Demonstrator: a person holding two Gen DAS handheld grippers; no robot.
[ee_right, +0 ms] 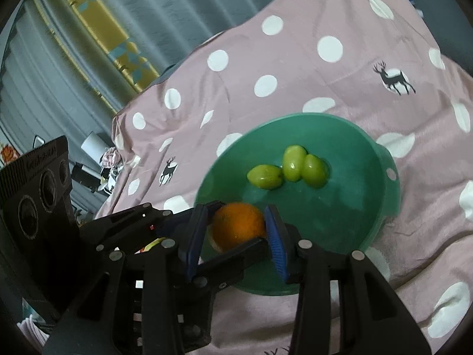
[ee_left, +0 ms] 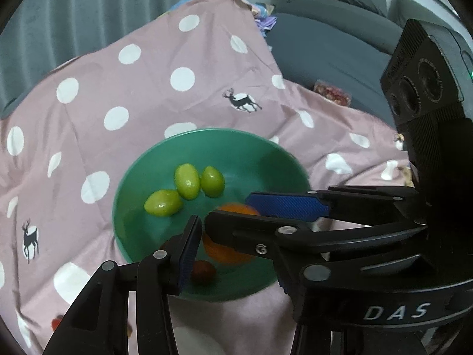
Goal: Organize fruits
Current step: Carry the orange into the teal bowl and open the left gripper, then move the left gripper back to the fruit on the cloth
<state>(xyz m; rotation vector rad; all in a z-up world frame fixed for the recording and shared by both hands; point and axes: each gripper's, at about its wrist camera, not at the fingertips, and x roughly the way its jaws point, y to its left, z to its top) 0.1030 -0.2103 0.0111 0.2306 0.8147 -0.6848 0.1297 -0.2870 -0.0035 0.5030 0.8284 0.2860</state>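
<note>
Orange (ee_right: 238, 227): round, dimpled skin, between your right gripper's (ee_right: 236, 238) ribbed blue pads, over the near edge of the bowl; contact unclear.
Left gripper (ee_left: 201, 236): jaws parted, holding nothing.
Bowl (ee_right: 381, 159): smooth green plastic, just ahead.
Green fruits (ee_right: 291, 167): three glossy ovals, beyond your pads.
Cloth (ee_right: 295, 59): pink, dotted, creased.

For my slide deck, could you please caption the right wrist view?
Right gripper with jaws around a round orange fruit over a green plastic bowl holding three green grapes.
</note>
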